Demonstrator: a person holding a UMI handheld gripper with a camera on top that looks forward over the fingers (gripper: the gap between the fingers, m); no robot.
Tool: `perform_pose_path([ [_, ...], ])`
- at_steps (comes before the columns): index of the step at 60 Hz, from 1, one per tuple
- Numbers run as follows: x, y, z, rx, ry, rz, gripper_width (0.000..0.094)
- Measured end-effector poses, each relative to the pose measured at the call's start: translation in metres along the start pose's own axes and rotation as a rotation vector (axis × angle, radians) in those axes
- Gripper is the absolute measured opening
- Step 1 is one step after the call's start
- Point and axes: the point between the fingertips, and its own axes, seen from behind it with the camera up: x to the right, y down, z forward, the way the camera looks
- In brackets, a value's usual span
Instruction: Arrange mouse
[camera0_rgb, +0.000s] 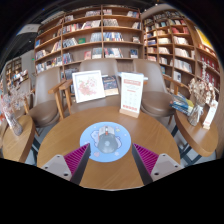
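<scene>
**Mouse on its mat, between the spread fingers**

On the round wooden table, a circular blue mat lies near the closer rim, and on that mat rests the mouse, a small grey-blue shape sitting a little toward the gripper side of the mat's middle. Everything else can be placed from that mat.

Nearer than the mat, the gripper points straight at it. Its two fingers are spread wide, the pink pads angling in from either side, and the tips stop at about the mat's closer edge. The mouse lies in the gap between the tips, slightly ahead of them, with clear space on both sides; neither pad touches it. It rests on the mat alone.

Beyond the mat, on the table's far side, a display board with a picture on it leans upright, and just beside it stands a narrow tall sign. Chairs ring the table past those. Farther back than the chairs, bookshelves filled with books run across the whole room, curving round to either side of the mat's position.
</scene>
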Motion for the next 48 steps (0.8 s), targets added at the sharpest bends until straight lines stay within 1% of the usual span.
perform_pose_path([
  [8, 0.007, 0.019, -0.082, 0.042, 0.006, -0.039, 0.0853],
  [14, 0.013, 0.048, -0.133, 0.050, 0.011, -0.079, 0.0855],
  [20, 0.016, 0.078, -0.171, 0.045, 0.017, -0.093, 0.0853],
  [24, 0.019, 0.098, -0.187, 0.037, 0.004, -0.103, 0.0850],
  [31, 0.019, 0.113, -0.202, 0.036, -0.009, -0.135, 0.0852],
  [48, 0.026, 0.113, -0.219, 0.071, -0.009, -0.115, 0.0851],
])
